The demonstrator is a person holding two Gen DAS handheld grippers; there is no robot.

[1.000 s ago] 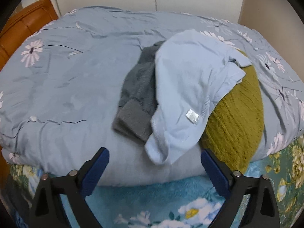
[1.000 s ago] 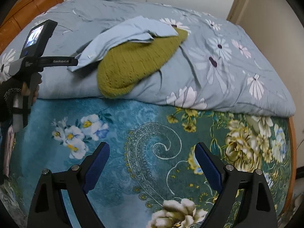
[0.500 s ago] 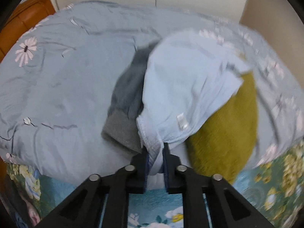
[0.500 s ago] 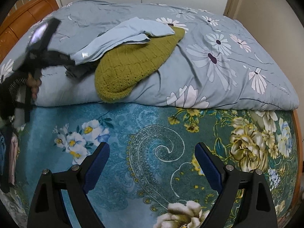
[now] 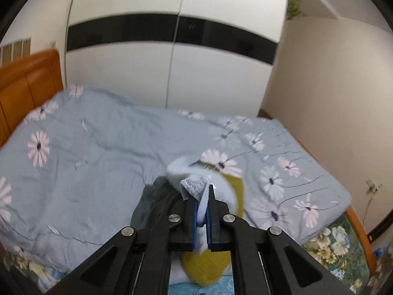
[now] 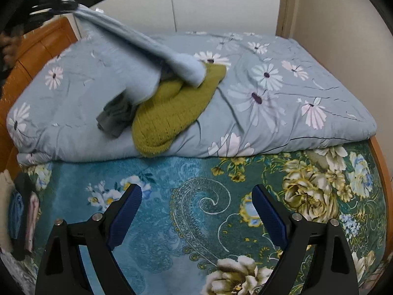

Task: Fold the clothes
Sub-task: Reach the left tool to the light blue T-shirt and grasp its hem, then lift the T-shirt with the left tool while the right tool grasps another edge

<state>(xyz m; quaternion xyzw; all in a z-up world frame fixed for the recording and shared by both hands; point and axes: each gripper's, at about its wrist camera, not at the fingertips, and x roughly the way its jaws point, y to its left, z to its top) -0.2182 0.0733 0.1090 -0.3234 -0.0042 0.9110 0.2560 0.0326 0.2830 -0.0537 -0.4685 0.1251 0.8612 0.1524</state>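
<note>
My left gripper point(image 5: 202, 211) is shut on the hem of a light blue shirt point(image 5: 196, 179) and holds it raised above the bed. In the right wrist view the left gripper point(image 6: 52, 8) is at the top left, and the shirt point(image 6: 137, 39) stretches from it down to the pile. Under it lie an olive green knitted sweater point(image 6: 172, 113) and a dark grey garment point(image 6: 115, 118); both also show in the left wrist view, the sweater point(image 5: 233, 191) and the grey garment point(image 5: 147, 206). My right gripper point(image 6: 196, 211) is open and empty over the teal floral blanket.
The clothes lie on a folded blue-grey daisy quilt point(image 6: 270, 86) on a bed with a teal floral blanket point(image 6: 196, 196). An orange wooden headboard point(image 5: 27, 86) is at the left. A white wardrobe point(image 5: 172, 61) and a beige wall point(image 5: 331, 98) stand behind.
My left gripper closed on the light blue shirt's hem and lifted it up and left off the pile, uncovering the sweater and grey garment. The right gripper stayed open, shifting slightly.
</note>
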